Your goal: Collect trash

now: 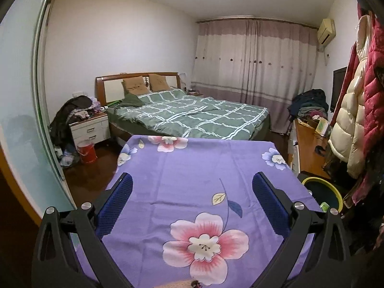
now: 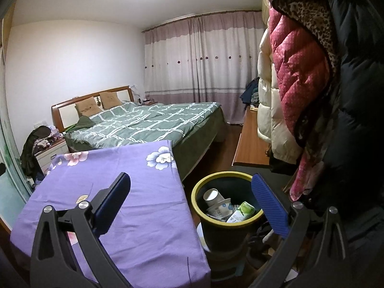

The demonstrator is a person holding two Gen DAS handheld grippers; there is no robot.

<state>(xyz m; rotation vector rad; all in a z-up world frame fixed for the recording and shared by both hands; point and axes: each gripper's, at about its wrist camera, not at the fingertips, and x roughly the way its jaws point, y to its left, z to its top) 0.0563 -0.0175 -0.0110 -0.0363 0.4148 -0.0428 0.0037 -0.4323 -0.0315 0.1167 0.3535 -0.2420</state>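
A dark bin with a yellow-green rim [image 2: 204, 184] stands on the floor right of the table. Inside it lie a white paper cup [image 2: 212, 195], a white tub [image 2: 219, 210] and a green-and-white carton [image 2: 241, 212]. My right gripper [image 2: 190, 180] hovers open above the table's right edge and the bin, nothing between its blue pads. My left gripper [image 1: 192, 180] is open over the table's purple flowered cloth [image 1: 192, 165], holding nothing. The bin's rim [image 1: 319, 182] shows at the right in the left wrist view.
A bed with a green checked quilt [image 1: 196, 115] lies beyond the table. Coats [image 2: 300, 72] hang close on the right above a wooden desk [image 2: 252, 144]. A nightstand [image 1: 90, 128] and a red bucket [image 1: 86, 152] stand at the left by a mirrored wardrobe door.
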